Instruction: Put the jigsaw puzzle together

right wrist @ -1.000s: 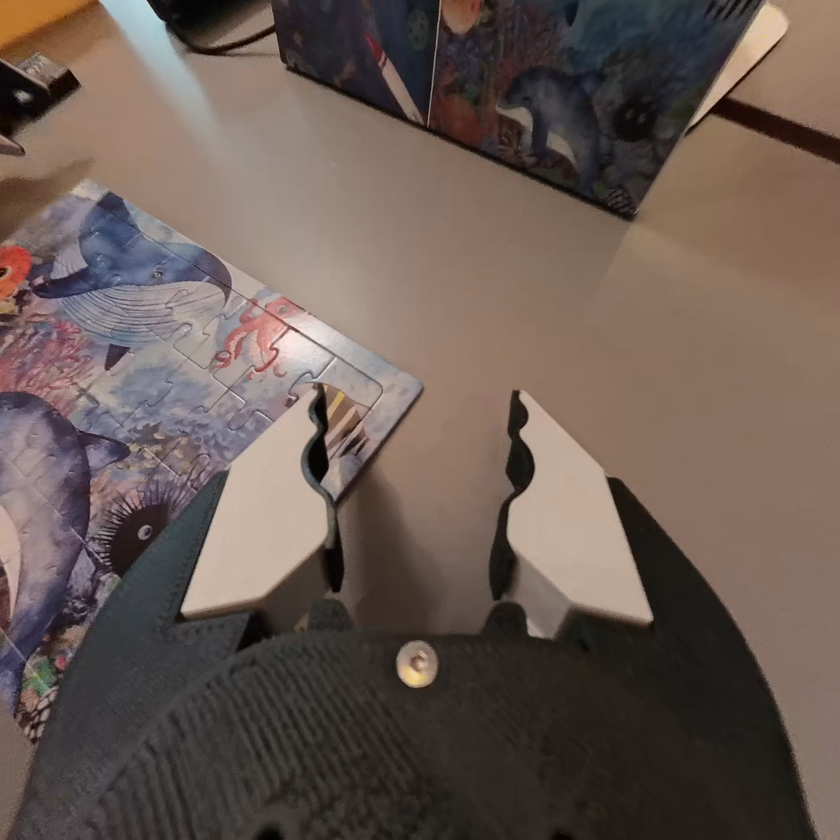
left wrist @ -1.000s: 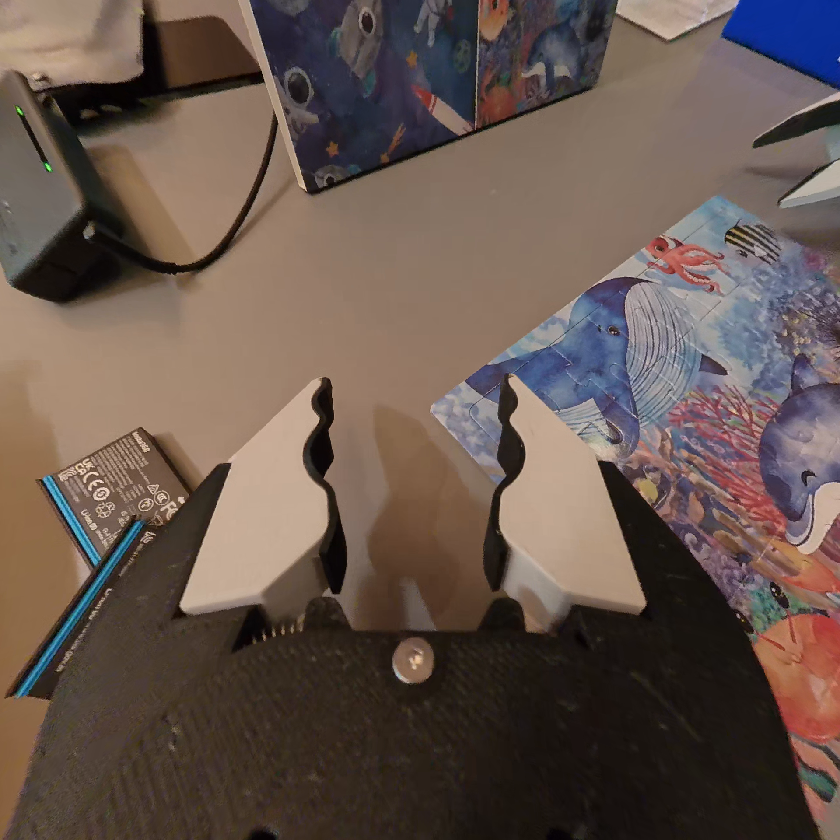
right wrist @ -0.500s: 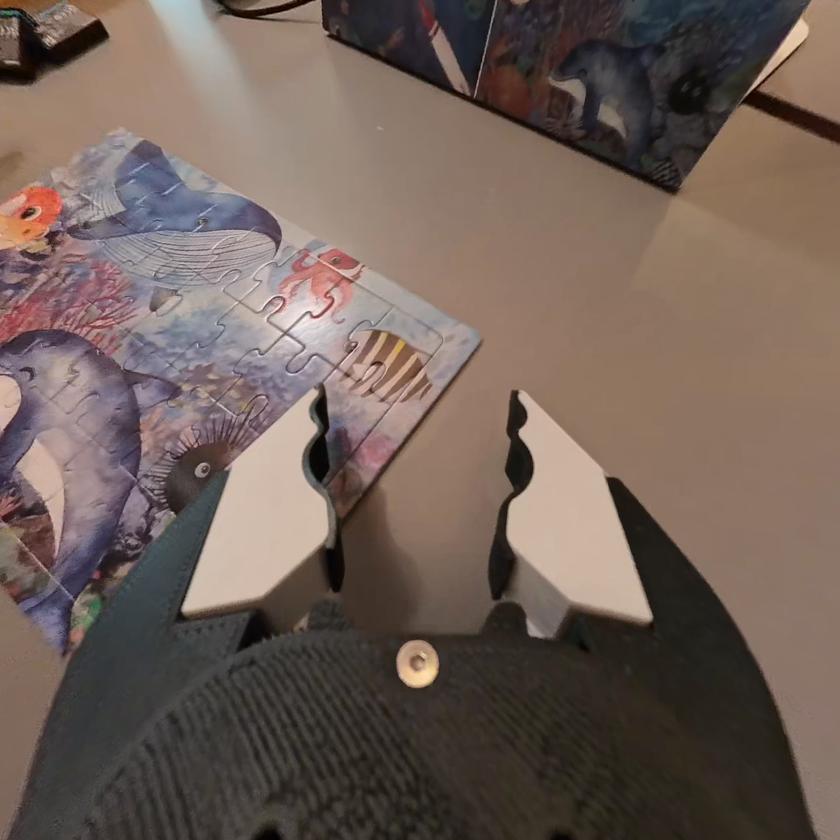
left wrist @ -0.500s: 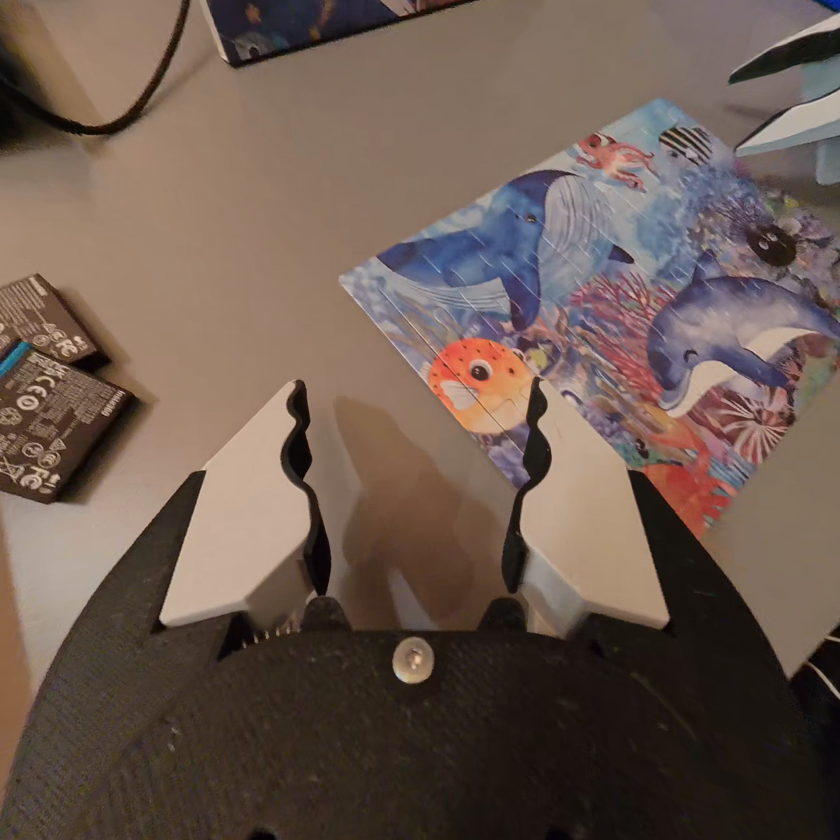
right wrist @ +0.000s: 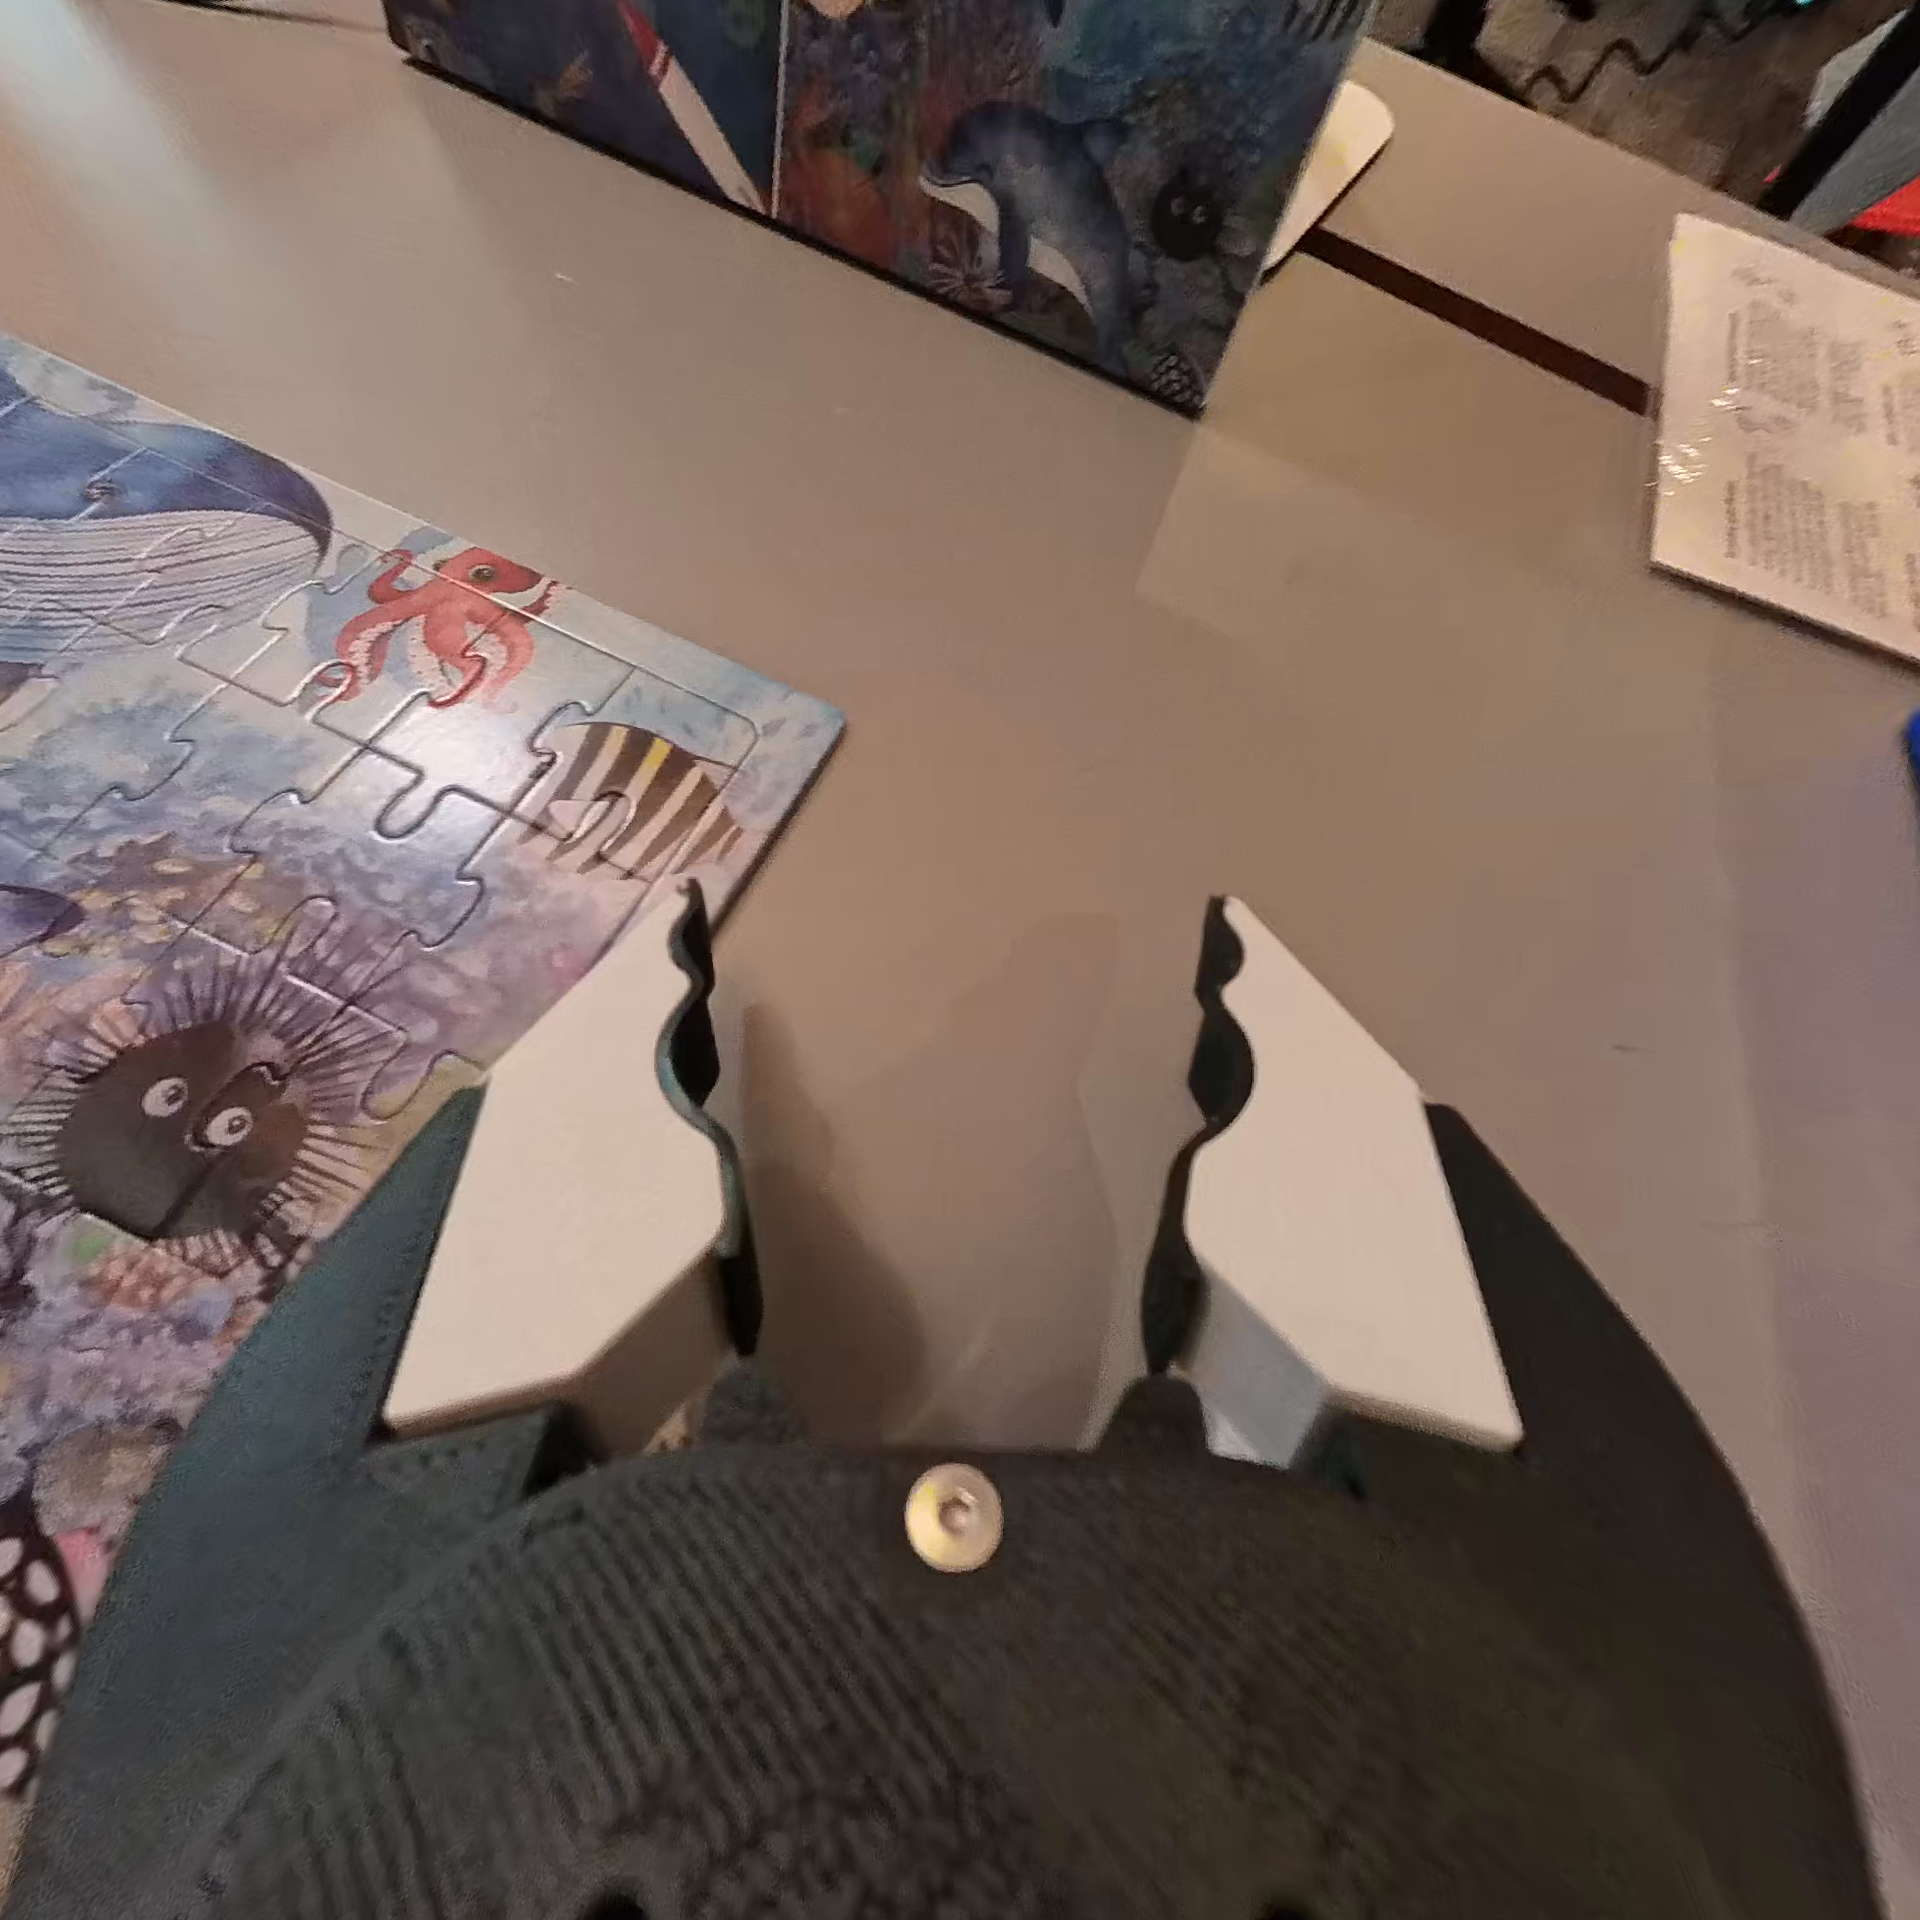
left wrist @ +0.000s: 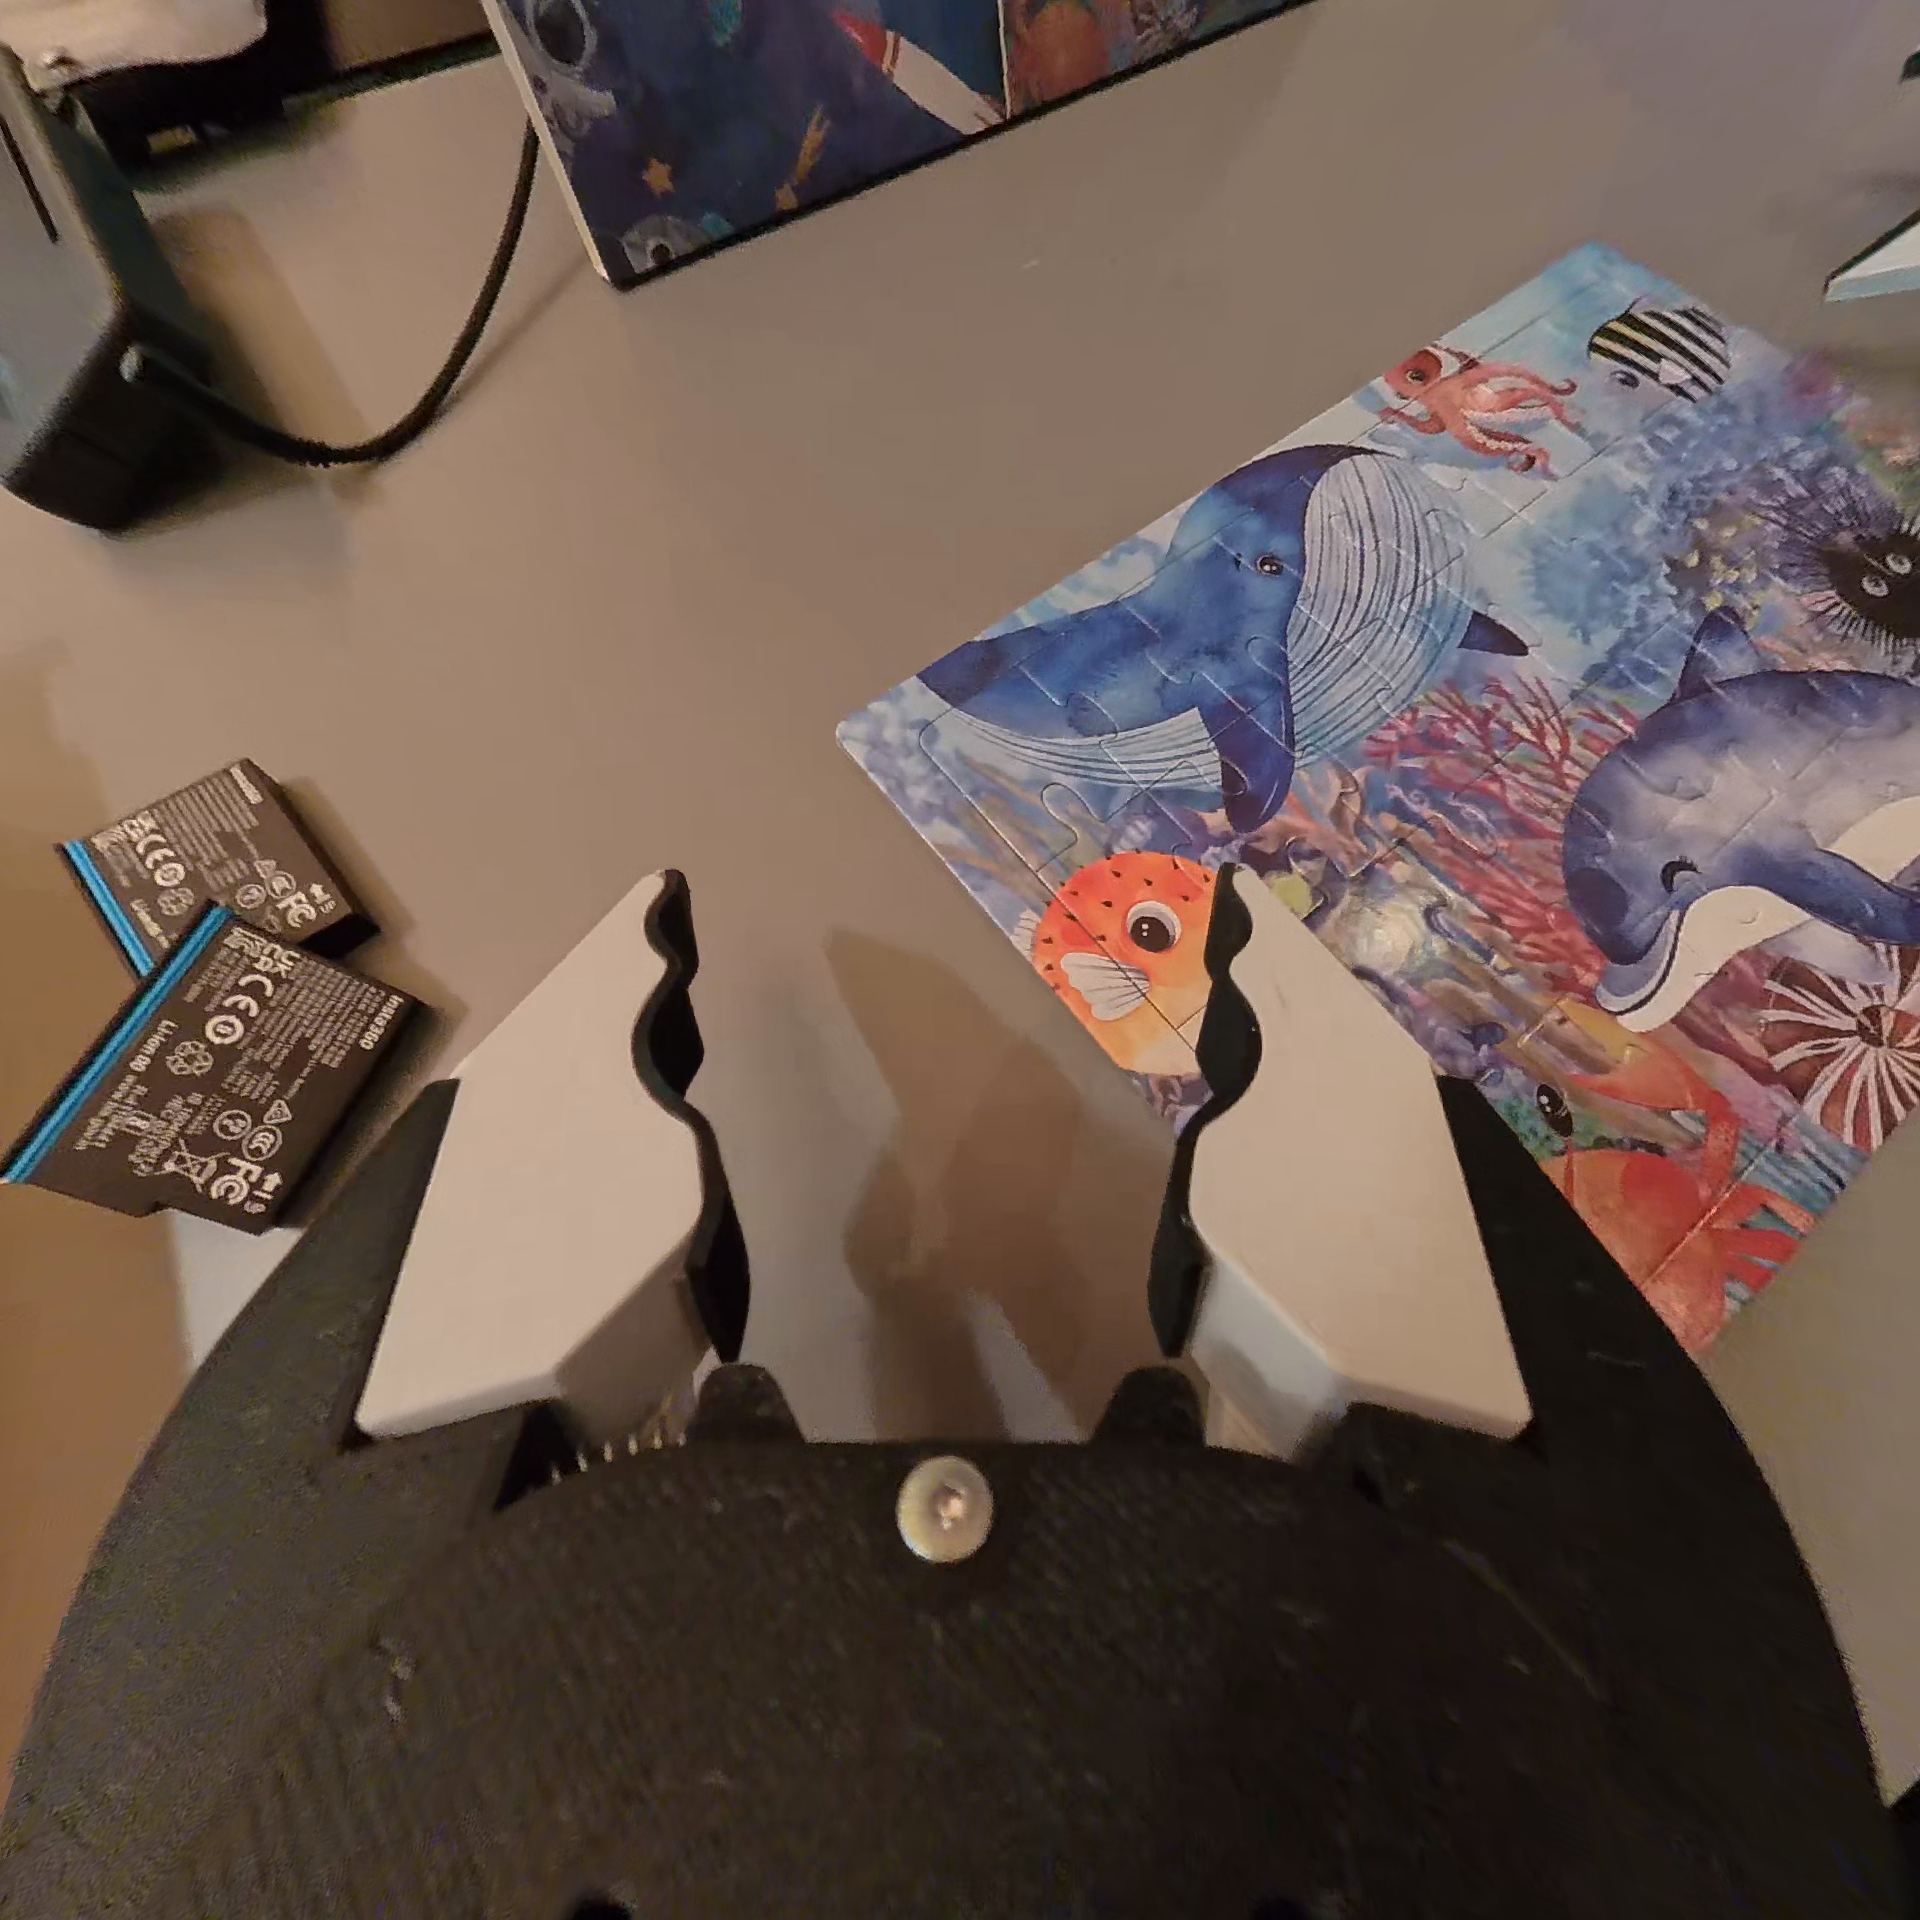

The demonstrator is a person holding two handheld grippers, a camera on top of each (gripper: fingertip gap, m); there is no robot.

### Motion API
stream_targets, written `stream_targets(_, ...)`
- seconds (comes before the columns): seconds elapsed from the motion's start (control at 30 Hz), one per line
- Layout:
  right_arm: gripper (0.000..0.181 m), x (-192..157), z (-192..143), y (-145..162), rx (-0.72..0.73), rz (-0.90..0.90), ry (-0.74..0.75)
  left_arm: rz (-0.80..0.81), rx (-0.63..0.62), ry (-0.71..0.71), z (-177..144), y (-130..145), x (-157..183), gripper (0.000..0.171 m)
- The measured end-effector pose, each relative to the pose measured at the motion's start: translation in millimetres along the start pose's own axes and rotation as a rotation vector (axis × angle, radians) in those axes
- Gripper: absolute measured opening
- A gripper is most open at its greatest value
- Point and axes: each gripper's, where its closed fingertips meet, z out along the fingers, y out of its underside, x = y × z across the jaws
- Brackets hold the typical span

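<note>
The sea-animal jigsaw puzzle [left wrist: 1455, 748] lies flat on the grey table, its pieces joined, with a whale, dolphin, octopus and orange fish on it. It also shows at the left of the right wrist view [right wrist: 312, 831]. My left gripper [left wrist: 951, 894] is open and empty above the table, just left of the puzzle's near corner. My right gripper [right wrist: 956, 904] is open and empty, just right of the puzzle's striped-fish corner. The other gripper's tip [left wrist: 1881, 265] shows at the far right of the left wrist view.
The picture-covered puzzle box [left wrist: 831, 104] stands at the back, also in the right wrist view [right wrist: 987, 156]. Two black batteries [left wrist: 208, 1008] lie at the left. A dark device [left wrist: 73, 343] with a black cable [left wrist: 468, 312] sits far left. A printed sheet [right wrist: 1797, 436] lies at the right. My left gripper is the nearer one to the sea-animal jigsaw puzzle [left wrist: 1455, 748]: about 9 cm, against 20 cm.
Both grippers have drawn back from the puzzle, so more of it and the table shows. The left view swung back to show the box and device. Both stayed open.
</note>
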Motion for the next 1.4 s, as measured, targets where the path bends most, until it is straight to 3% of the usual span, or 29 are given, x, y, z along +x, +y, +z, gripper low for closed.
stream_targets(0.17,0.109,26,-8,3,-0.003,0.011,0.128,0.096,0.007,-0.072,13,-31,8,0.104)
stream_targets(0.23,0.114,43,-15,3,0.021,0.041,0.19,0.184,-0.017,-0.067,31,-54,25,0.116)
stream_targets(0.43,0.13,106,-39,38,-0.044,0.2,0.376,0.343,0.013,0.184,124,-155,136,0.13)
stream_targets(0.57,0.139,135,-63,70,-0.115,0.321,0.495,0.459,-0.053,0.235,206,-194,215,0.137)
stream_targets(0.67,0.138,146,-78,83,-0.142,0.32,0.558,0.516,-0.021,0.26,250,-217,266,0.136)
stream_targets(0.83,0.128,152,-82,97,-0.188,0.358,0.54,0.533,-0.022,0.298,291,-223,313,0.136)
stream_targets(1.03,0.128,152,-80,100,-0.192,0.401,0.504,0.527,-0.01,0.282,327,-219,316,0.133)
stream_targets(1.4,0.14,147,-72,104,-0.215,0.484,0.442,0.478,-0.083,0.329,334,-213,313,0.134)
